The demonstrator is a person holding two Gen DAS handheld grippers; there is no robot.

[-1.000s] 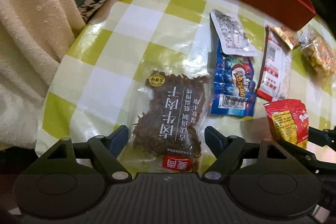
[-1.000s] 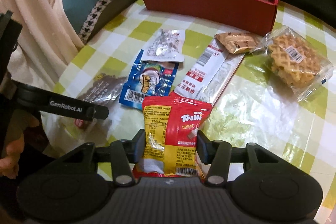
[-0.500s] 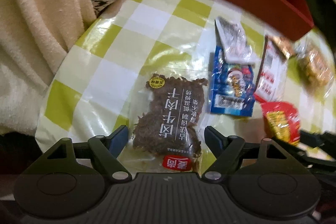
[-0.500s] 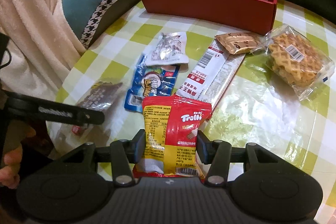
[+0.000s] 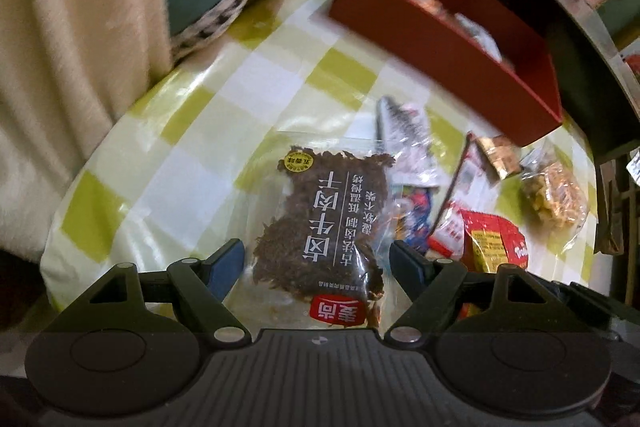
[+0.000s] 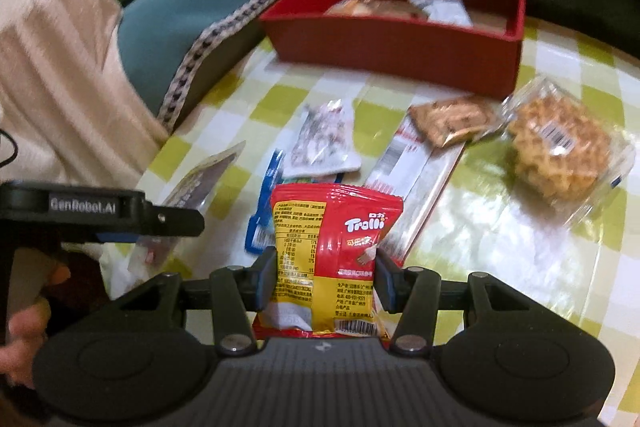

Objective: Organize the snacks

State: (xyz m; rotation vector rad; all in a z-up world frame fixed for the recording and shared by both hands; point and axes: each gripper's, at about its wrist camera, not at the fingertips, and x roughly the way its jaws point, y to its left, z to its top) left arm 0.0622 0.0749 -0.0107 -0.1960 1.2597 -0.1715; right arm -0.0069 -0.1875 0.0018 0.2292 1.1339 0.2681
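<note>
Both packs clamped: left gripper on the jerky pack, right gripper on the Trolli pack, each short of the red box. Best carried over its near wall, then released low inside. Only the right view shows box contents and the jerky pack hanging clear of the tablecloth.

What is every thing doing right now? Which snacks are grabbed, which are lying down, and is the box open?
left tool: shut on the jerky packet.
right tool: shut on the Trolli packet, held upright.
red box: open, a few snacks inside.
waffle packet: sealed, lying on the table.
biscuit packet: lying across the end of the long white packet.
</note>
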